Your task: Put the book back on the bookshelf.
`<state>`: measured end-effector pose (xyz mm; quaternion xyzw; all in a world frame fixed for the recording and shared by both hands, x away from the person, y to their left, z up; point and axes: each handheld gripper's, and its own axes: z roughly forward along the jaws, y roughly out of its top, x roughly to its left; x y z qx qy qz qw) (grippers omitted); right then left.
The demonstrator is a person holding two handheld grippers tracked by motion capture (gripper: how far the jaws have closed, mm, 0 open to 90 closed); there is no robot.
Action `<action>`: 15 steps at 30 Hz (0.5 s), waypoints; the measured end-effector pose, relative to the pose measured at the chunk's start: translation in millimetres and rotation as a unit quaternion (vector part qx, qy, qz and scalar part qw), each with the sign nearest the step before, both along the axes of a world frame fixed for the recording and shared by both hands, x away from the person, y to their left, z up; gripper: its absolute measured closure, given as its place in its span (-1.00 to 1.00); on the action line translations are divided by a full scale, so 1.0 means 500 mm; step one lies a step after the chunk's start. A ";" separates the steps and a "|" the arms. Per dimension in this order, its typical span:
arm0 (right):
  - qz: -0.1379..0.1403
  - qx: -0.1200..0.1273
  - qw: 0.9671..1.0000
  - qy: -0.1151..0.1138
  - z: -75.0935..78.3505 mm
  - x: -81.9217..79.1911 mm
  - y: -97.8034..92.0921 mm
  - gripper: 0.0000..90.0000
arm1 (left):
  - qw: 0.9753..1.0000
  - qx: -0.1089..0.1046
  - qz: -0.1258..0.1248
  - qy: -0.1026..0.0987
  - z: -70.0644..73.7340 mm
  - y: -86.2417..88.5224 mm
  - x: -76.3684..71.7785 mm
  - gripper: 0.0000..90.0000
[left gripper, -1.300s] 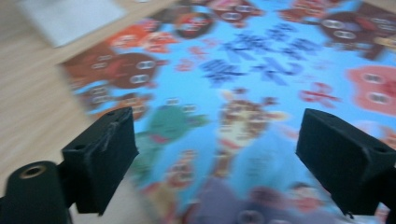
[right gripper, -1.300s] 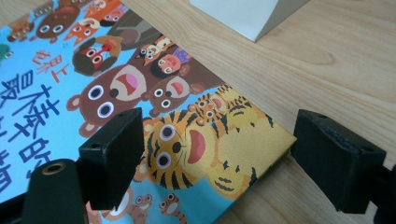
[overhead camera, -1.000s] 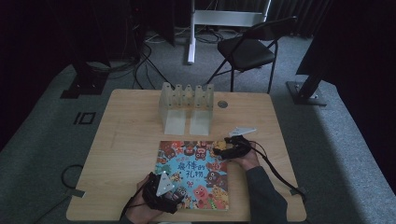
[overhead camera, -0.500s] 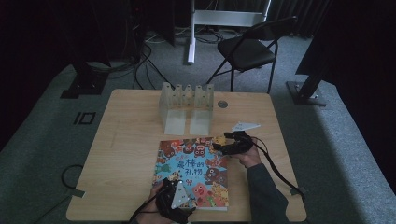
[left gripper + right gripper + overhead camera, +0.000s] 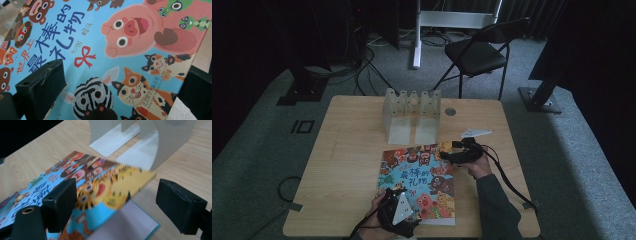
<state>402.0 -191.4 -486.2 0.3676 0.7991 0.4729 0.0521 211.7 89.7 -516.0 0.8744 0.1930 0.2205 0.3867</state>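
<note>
Book [image 5: 419, 182] with a bright blue cartoon-animal cover lies flat on the pale wooden table [image 5: 347, 165], at about five o'clock from its centre. The left gripper [image 5: 120, 82] hovers over the book's near edge, jaws spread wide, grasping nothing. The right gripper [image 5: 117, 202], jaws likewise parted, straddles the cover's far corner, lifted off the white page beneath. A translucent slotted plastic rack [image 5: 412, 112] stands at twelve o'clock.
</note>
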 end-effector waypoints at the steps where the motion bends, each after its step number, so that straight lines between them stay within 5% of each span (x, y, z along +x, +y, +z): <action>1: 0.004 0.002 1.000 0.004 0.001 0.000 0.001 -0.62 | 1.000 0.000 0.001 0.000 0.001 0.000 0.000 -0.97; 15: 0.035 0.011 0.999 0.013 0.011 -0.003 0.021 -0.16 | 1.000 -0.009 -0.001 0.008 0.001 0.002 0.000 -0.96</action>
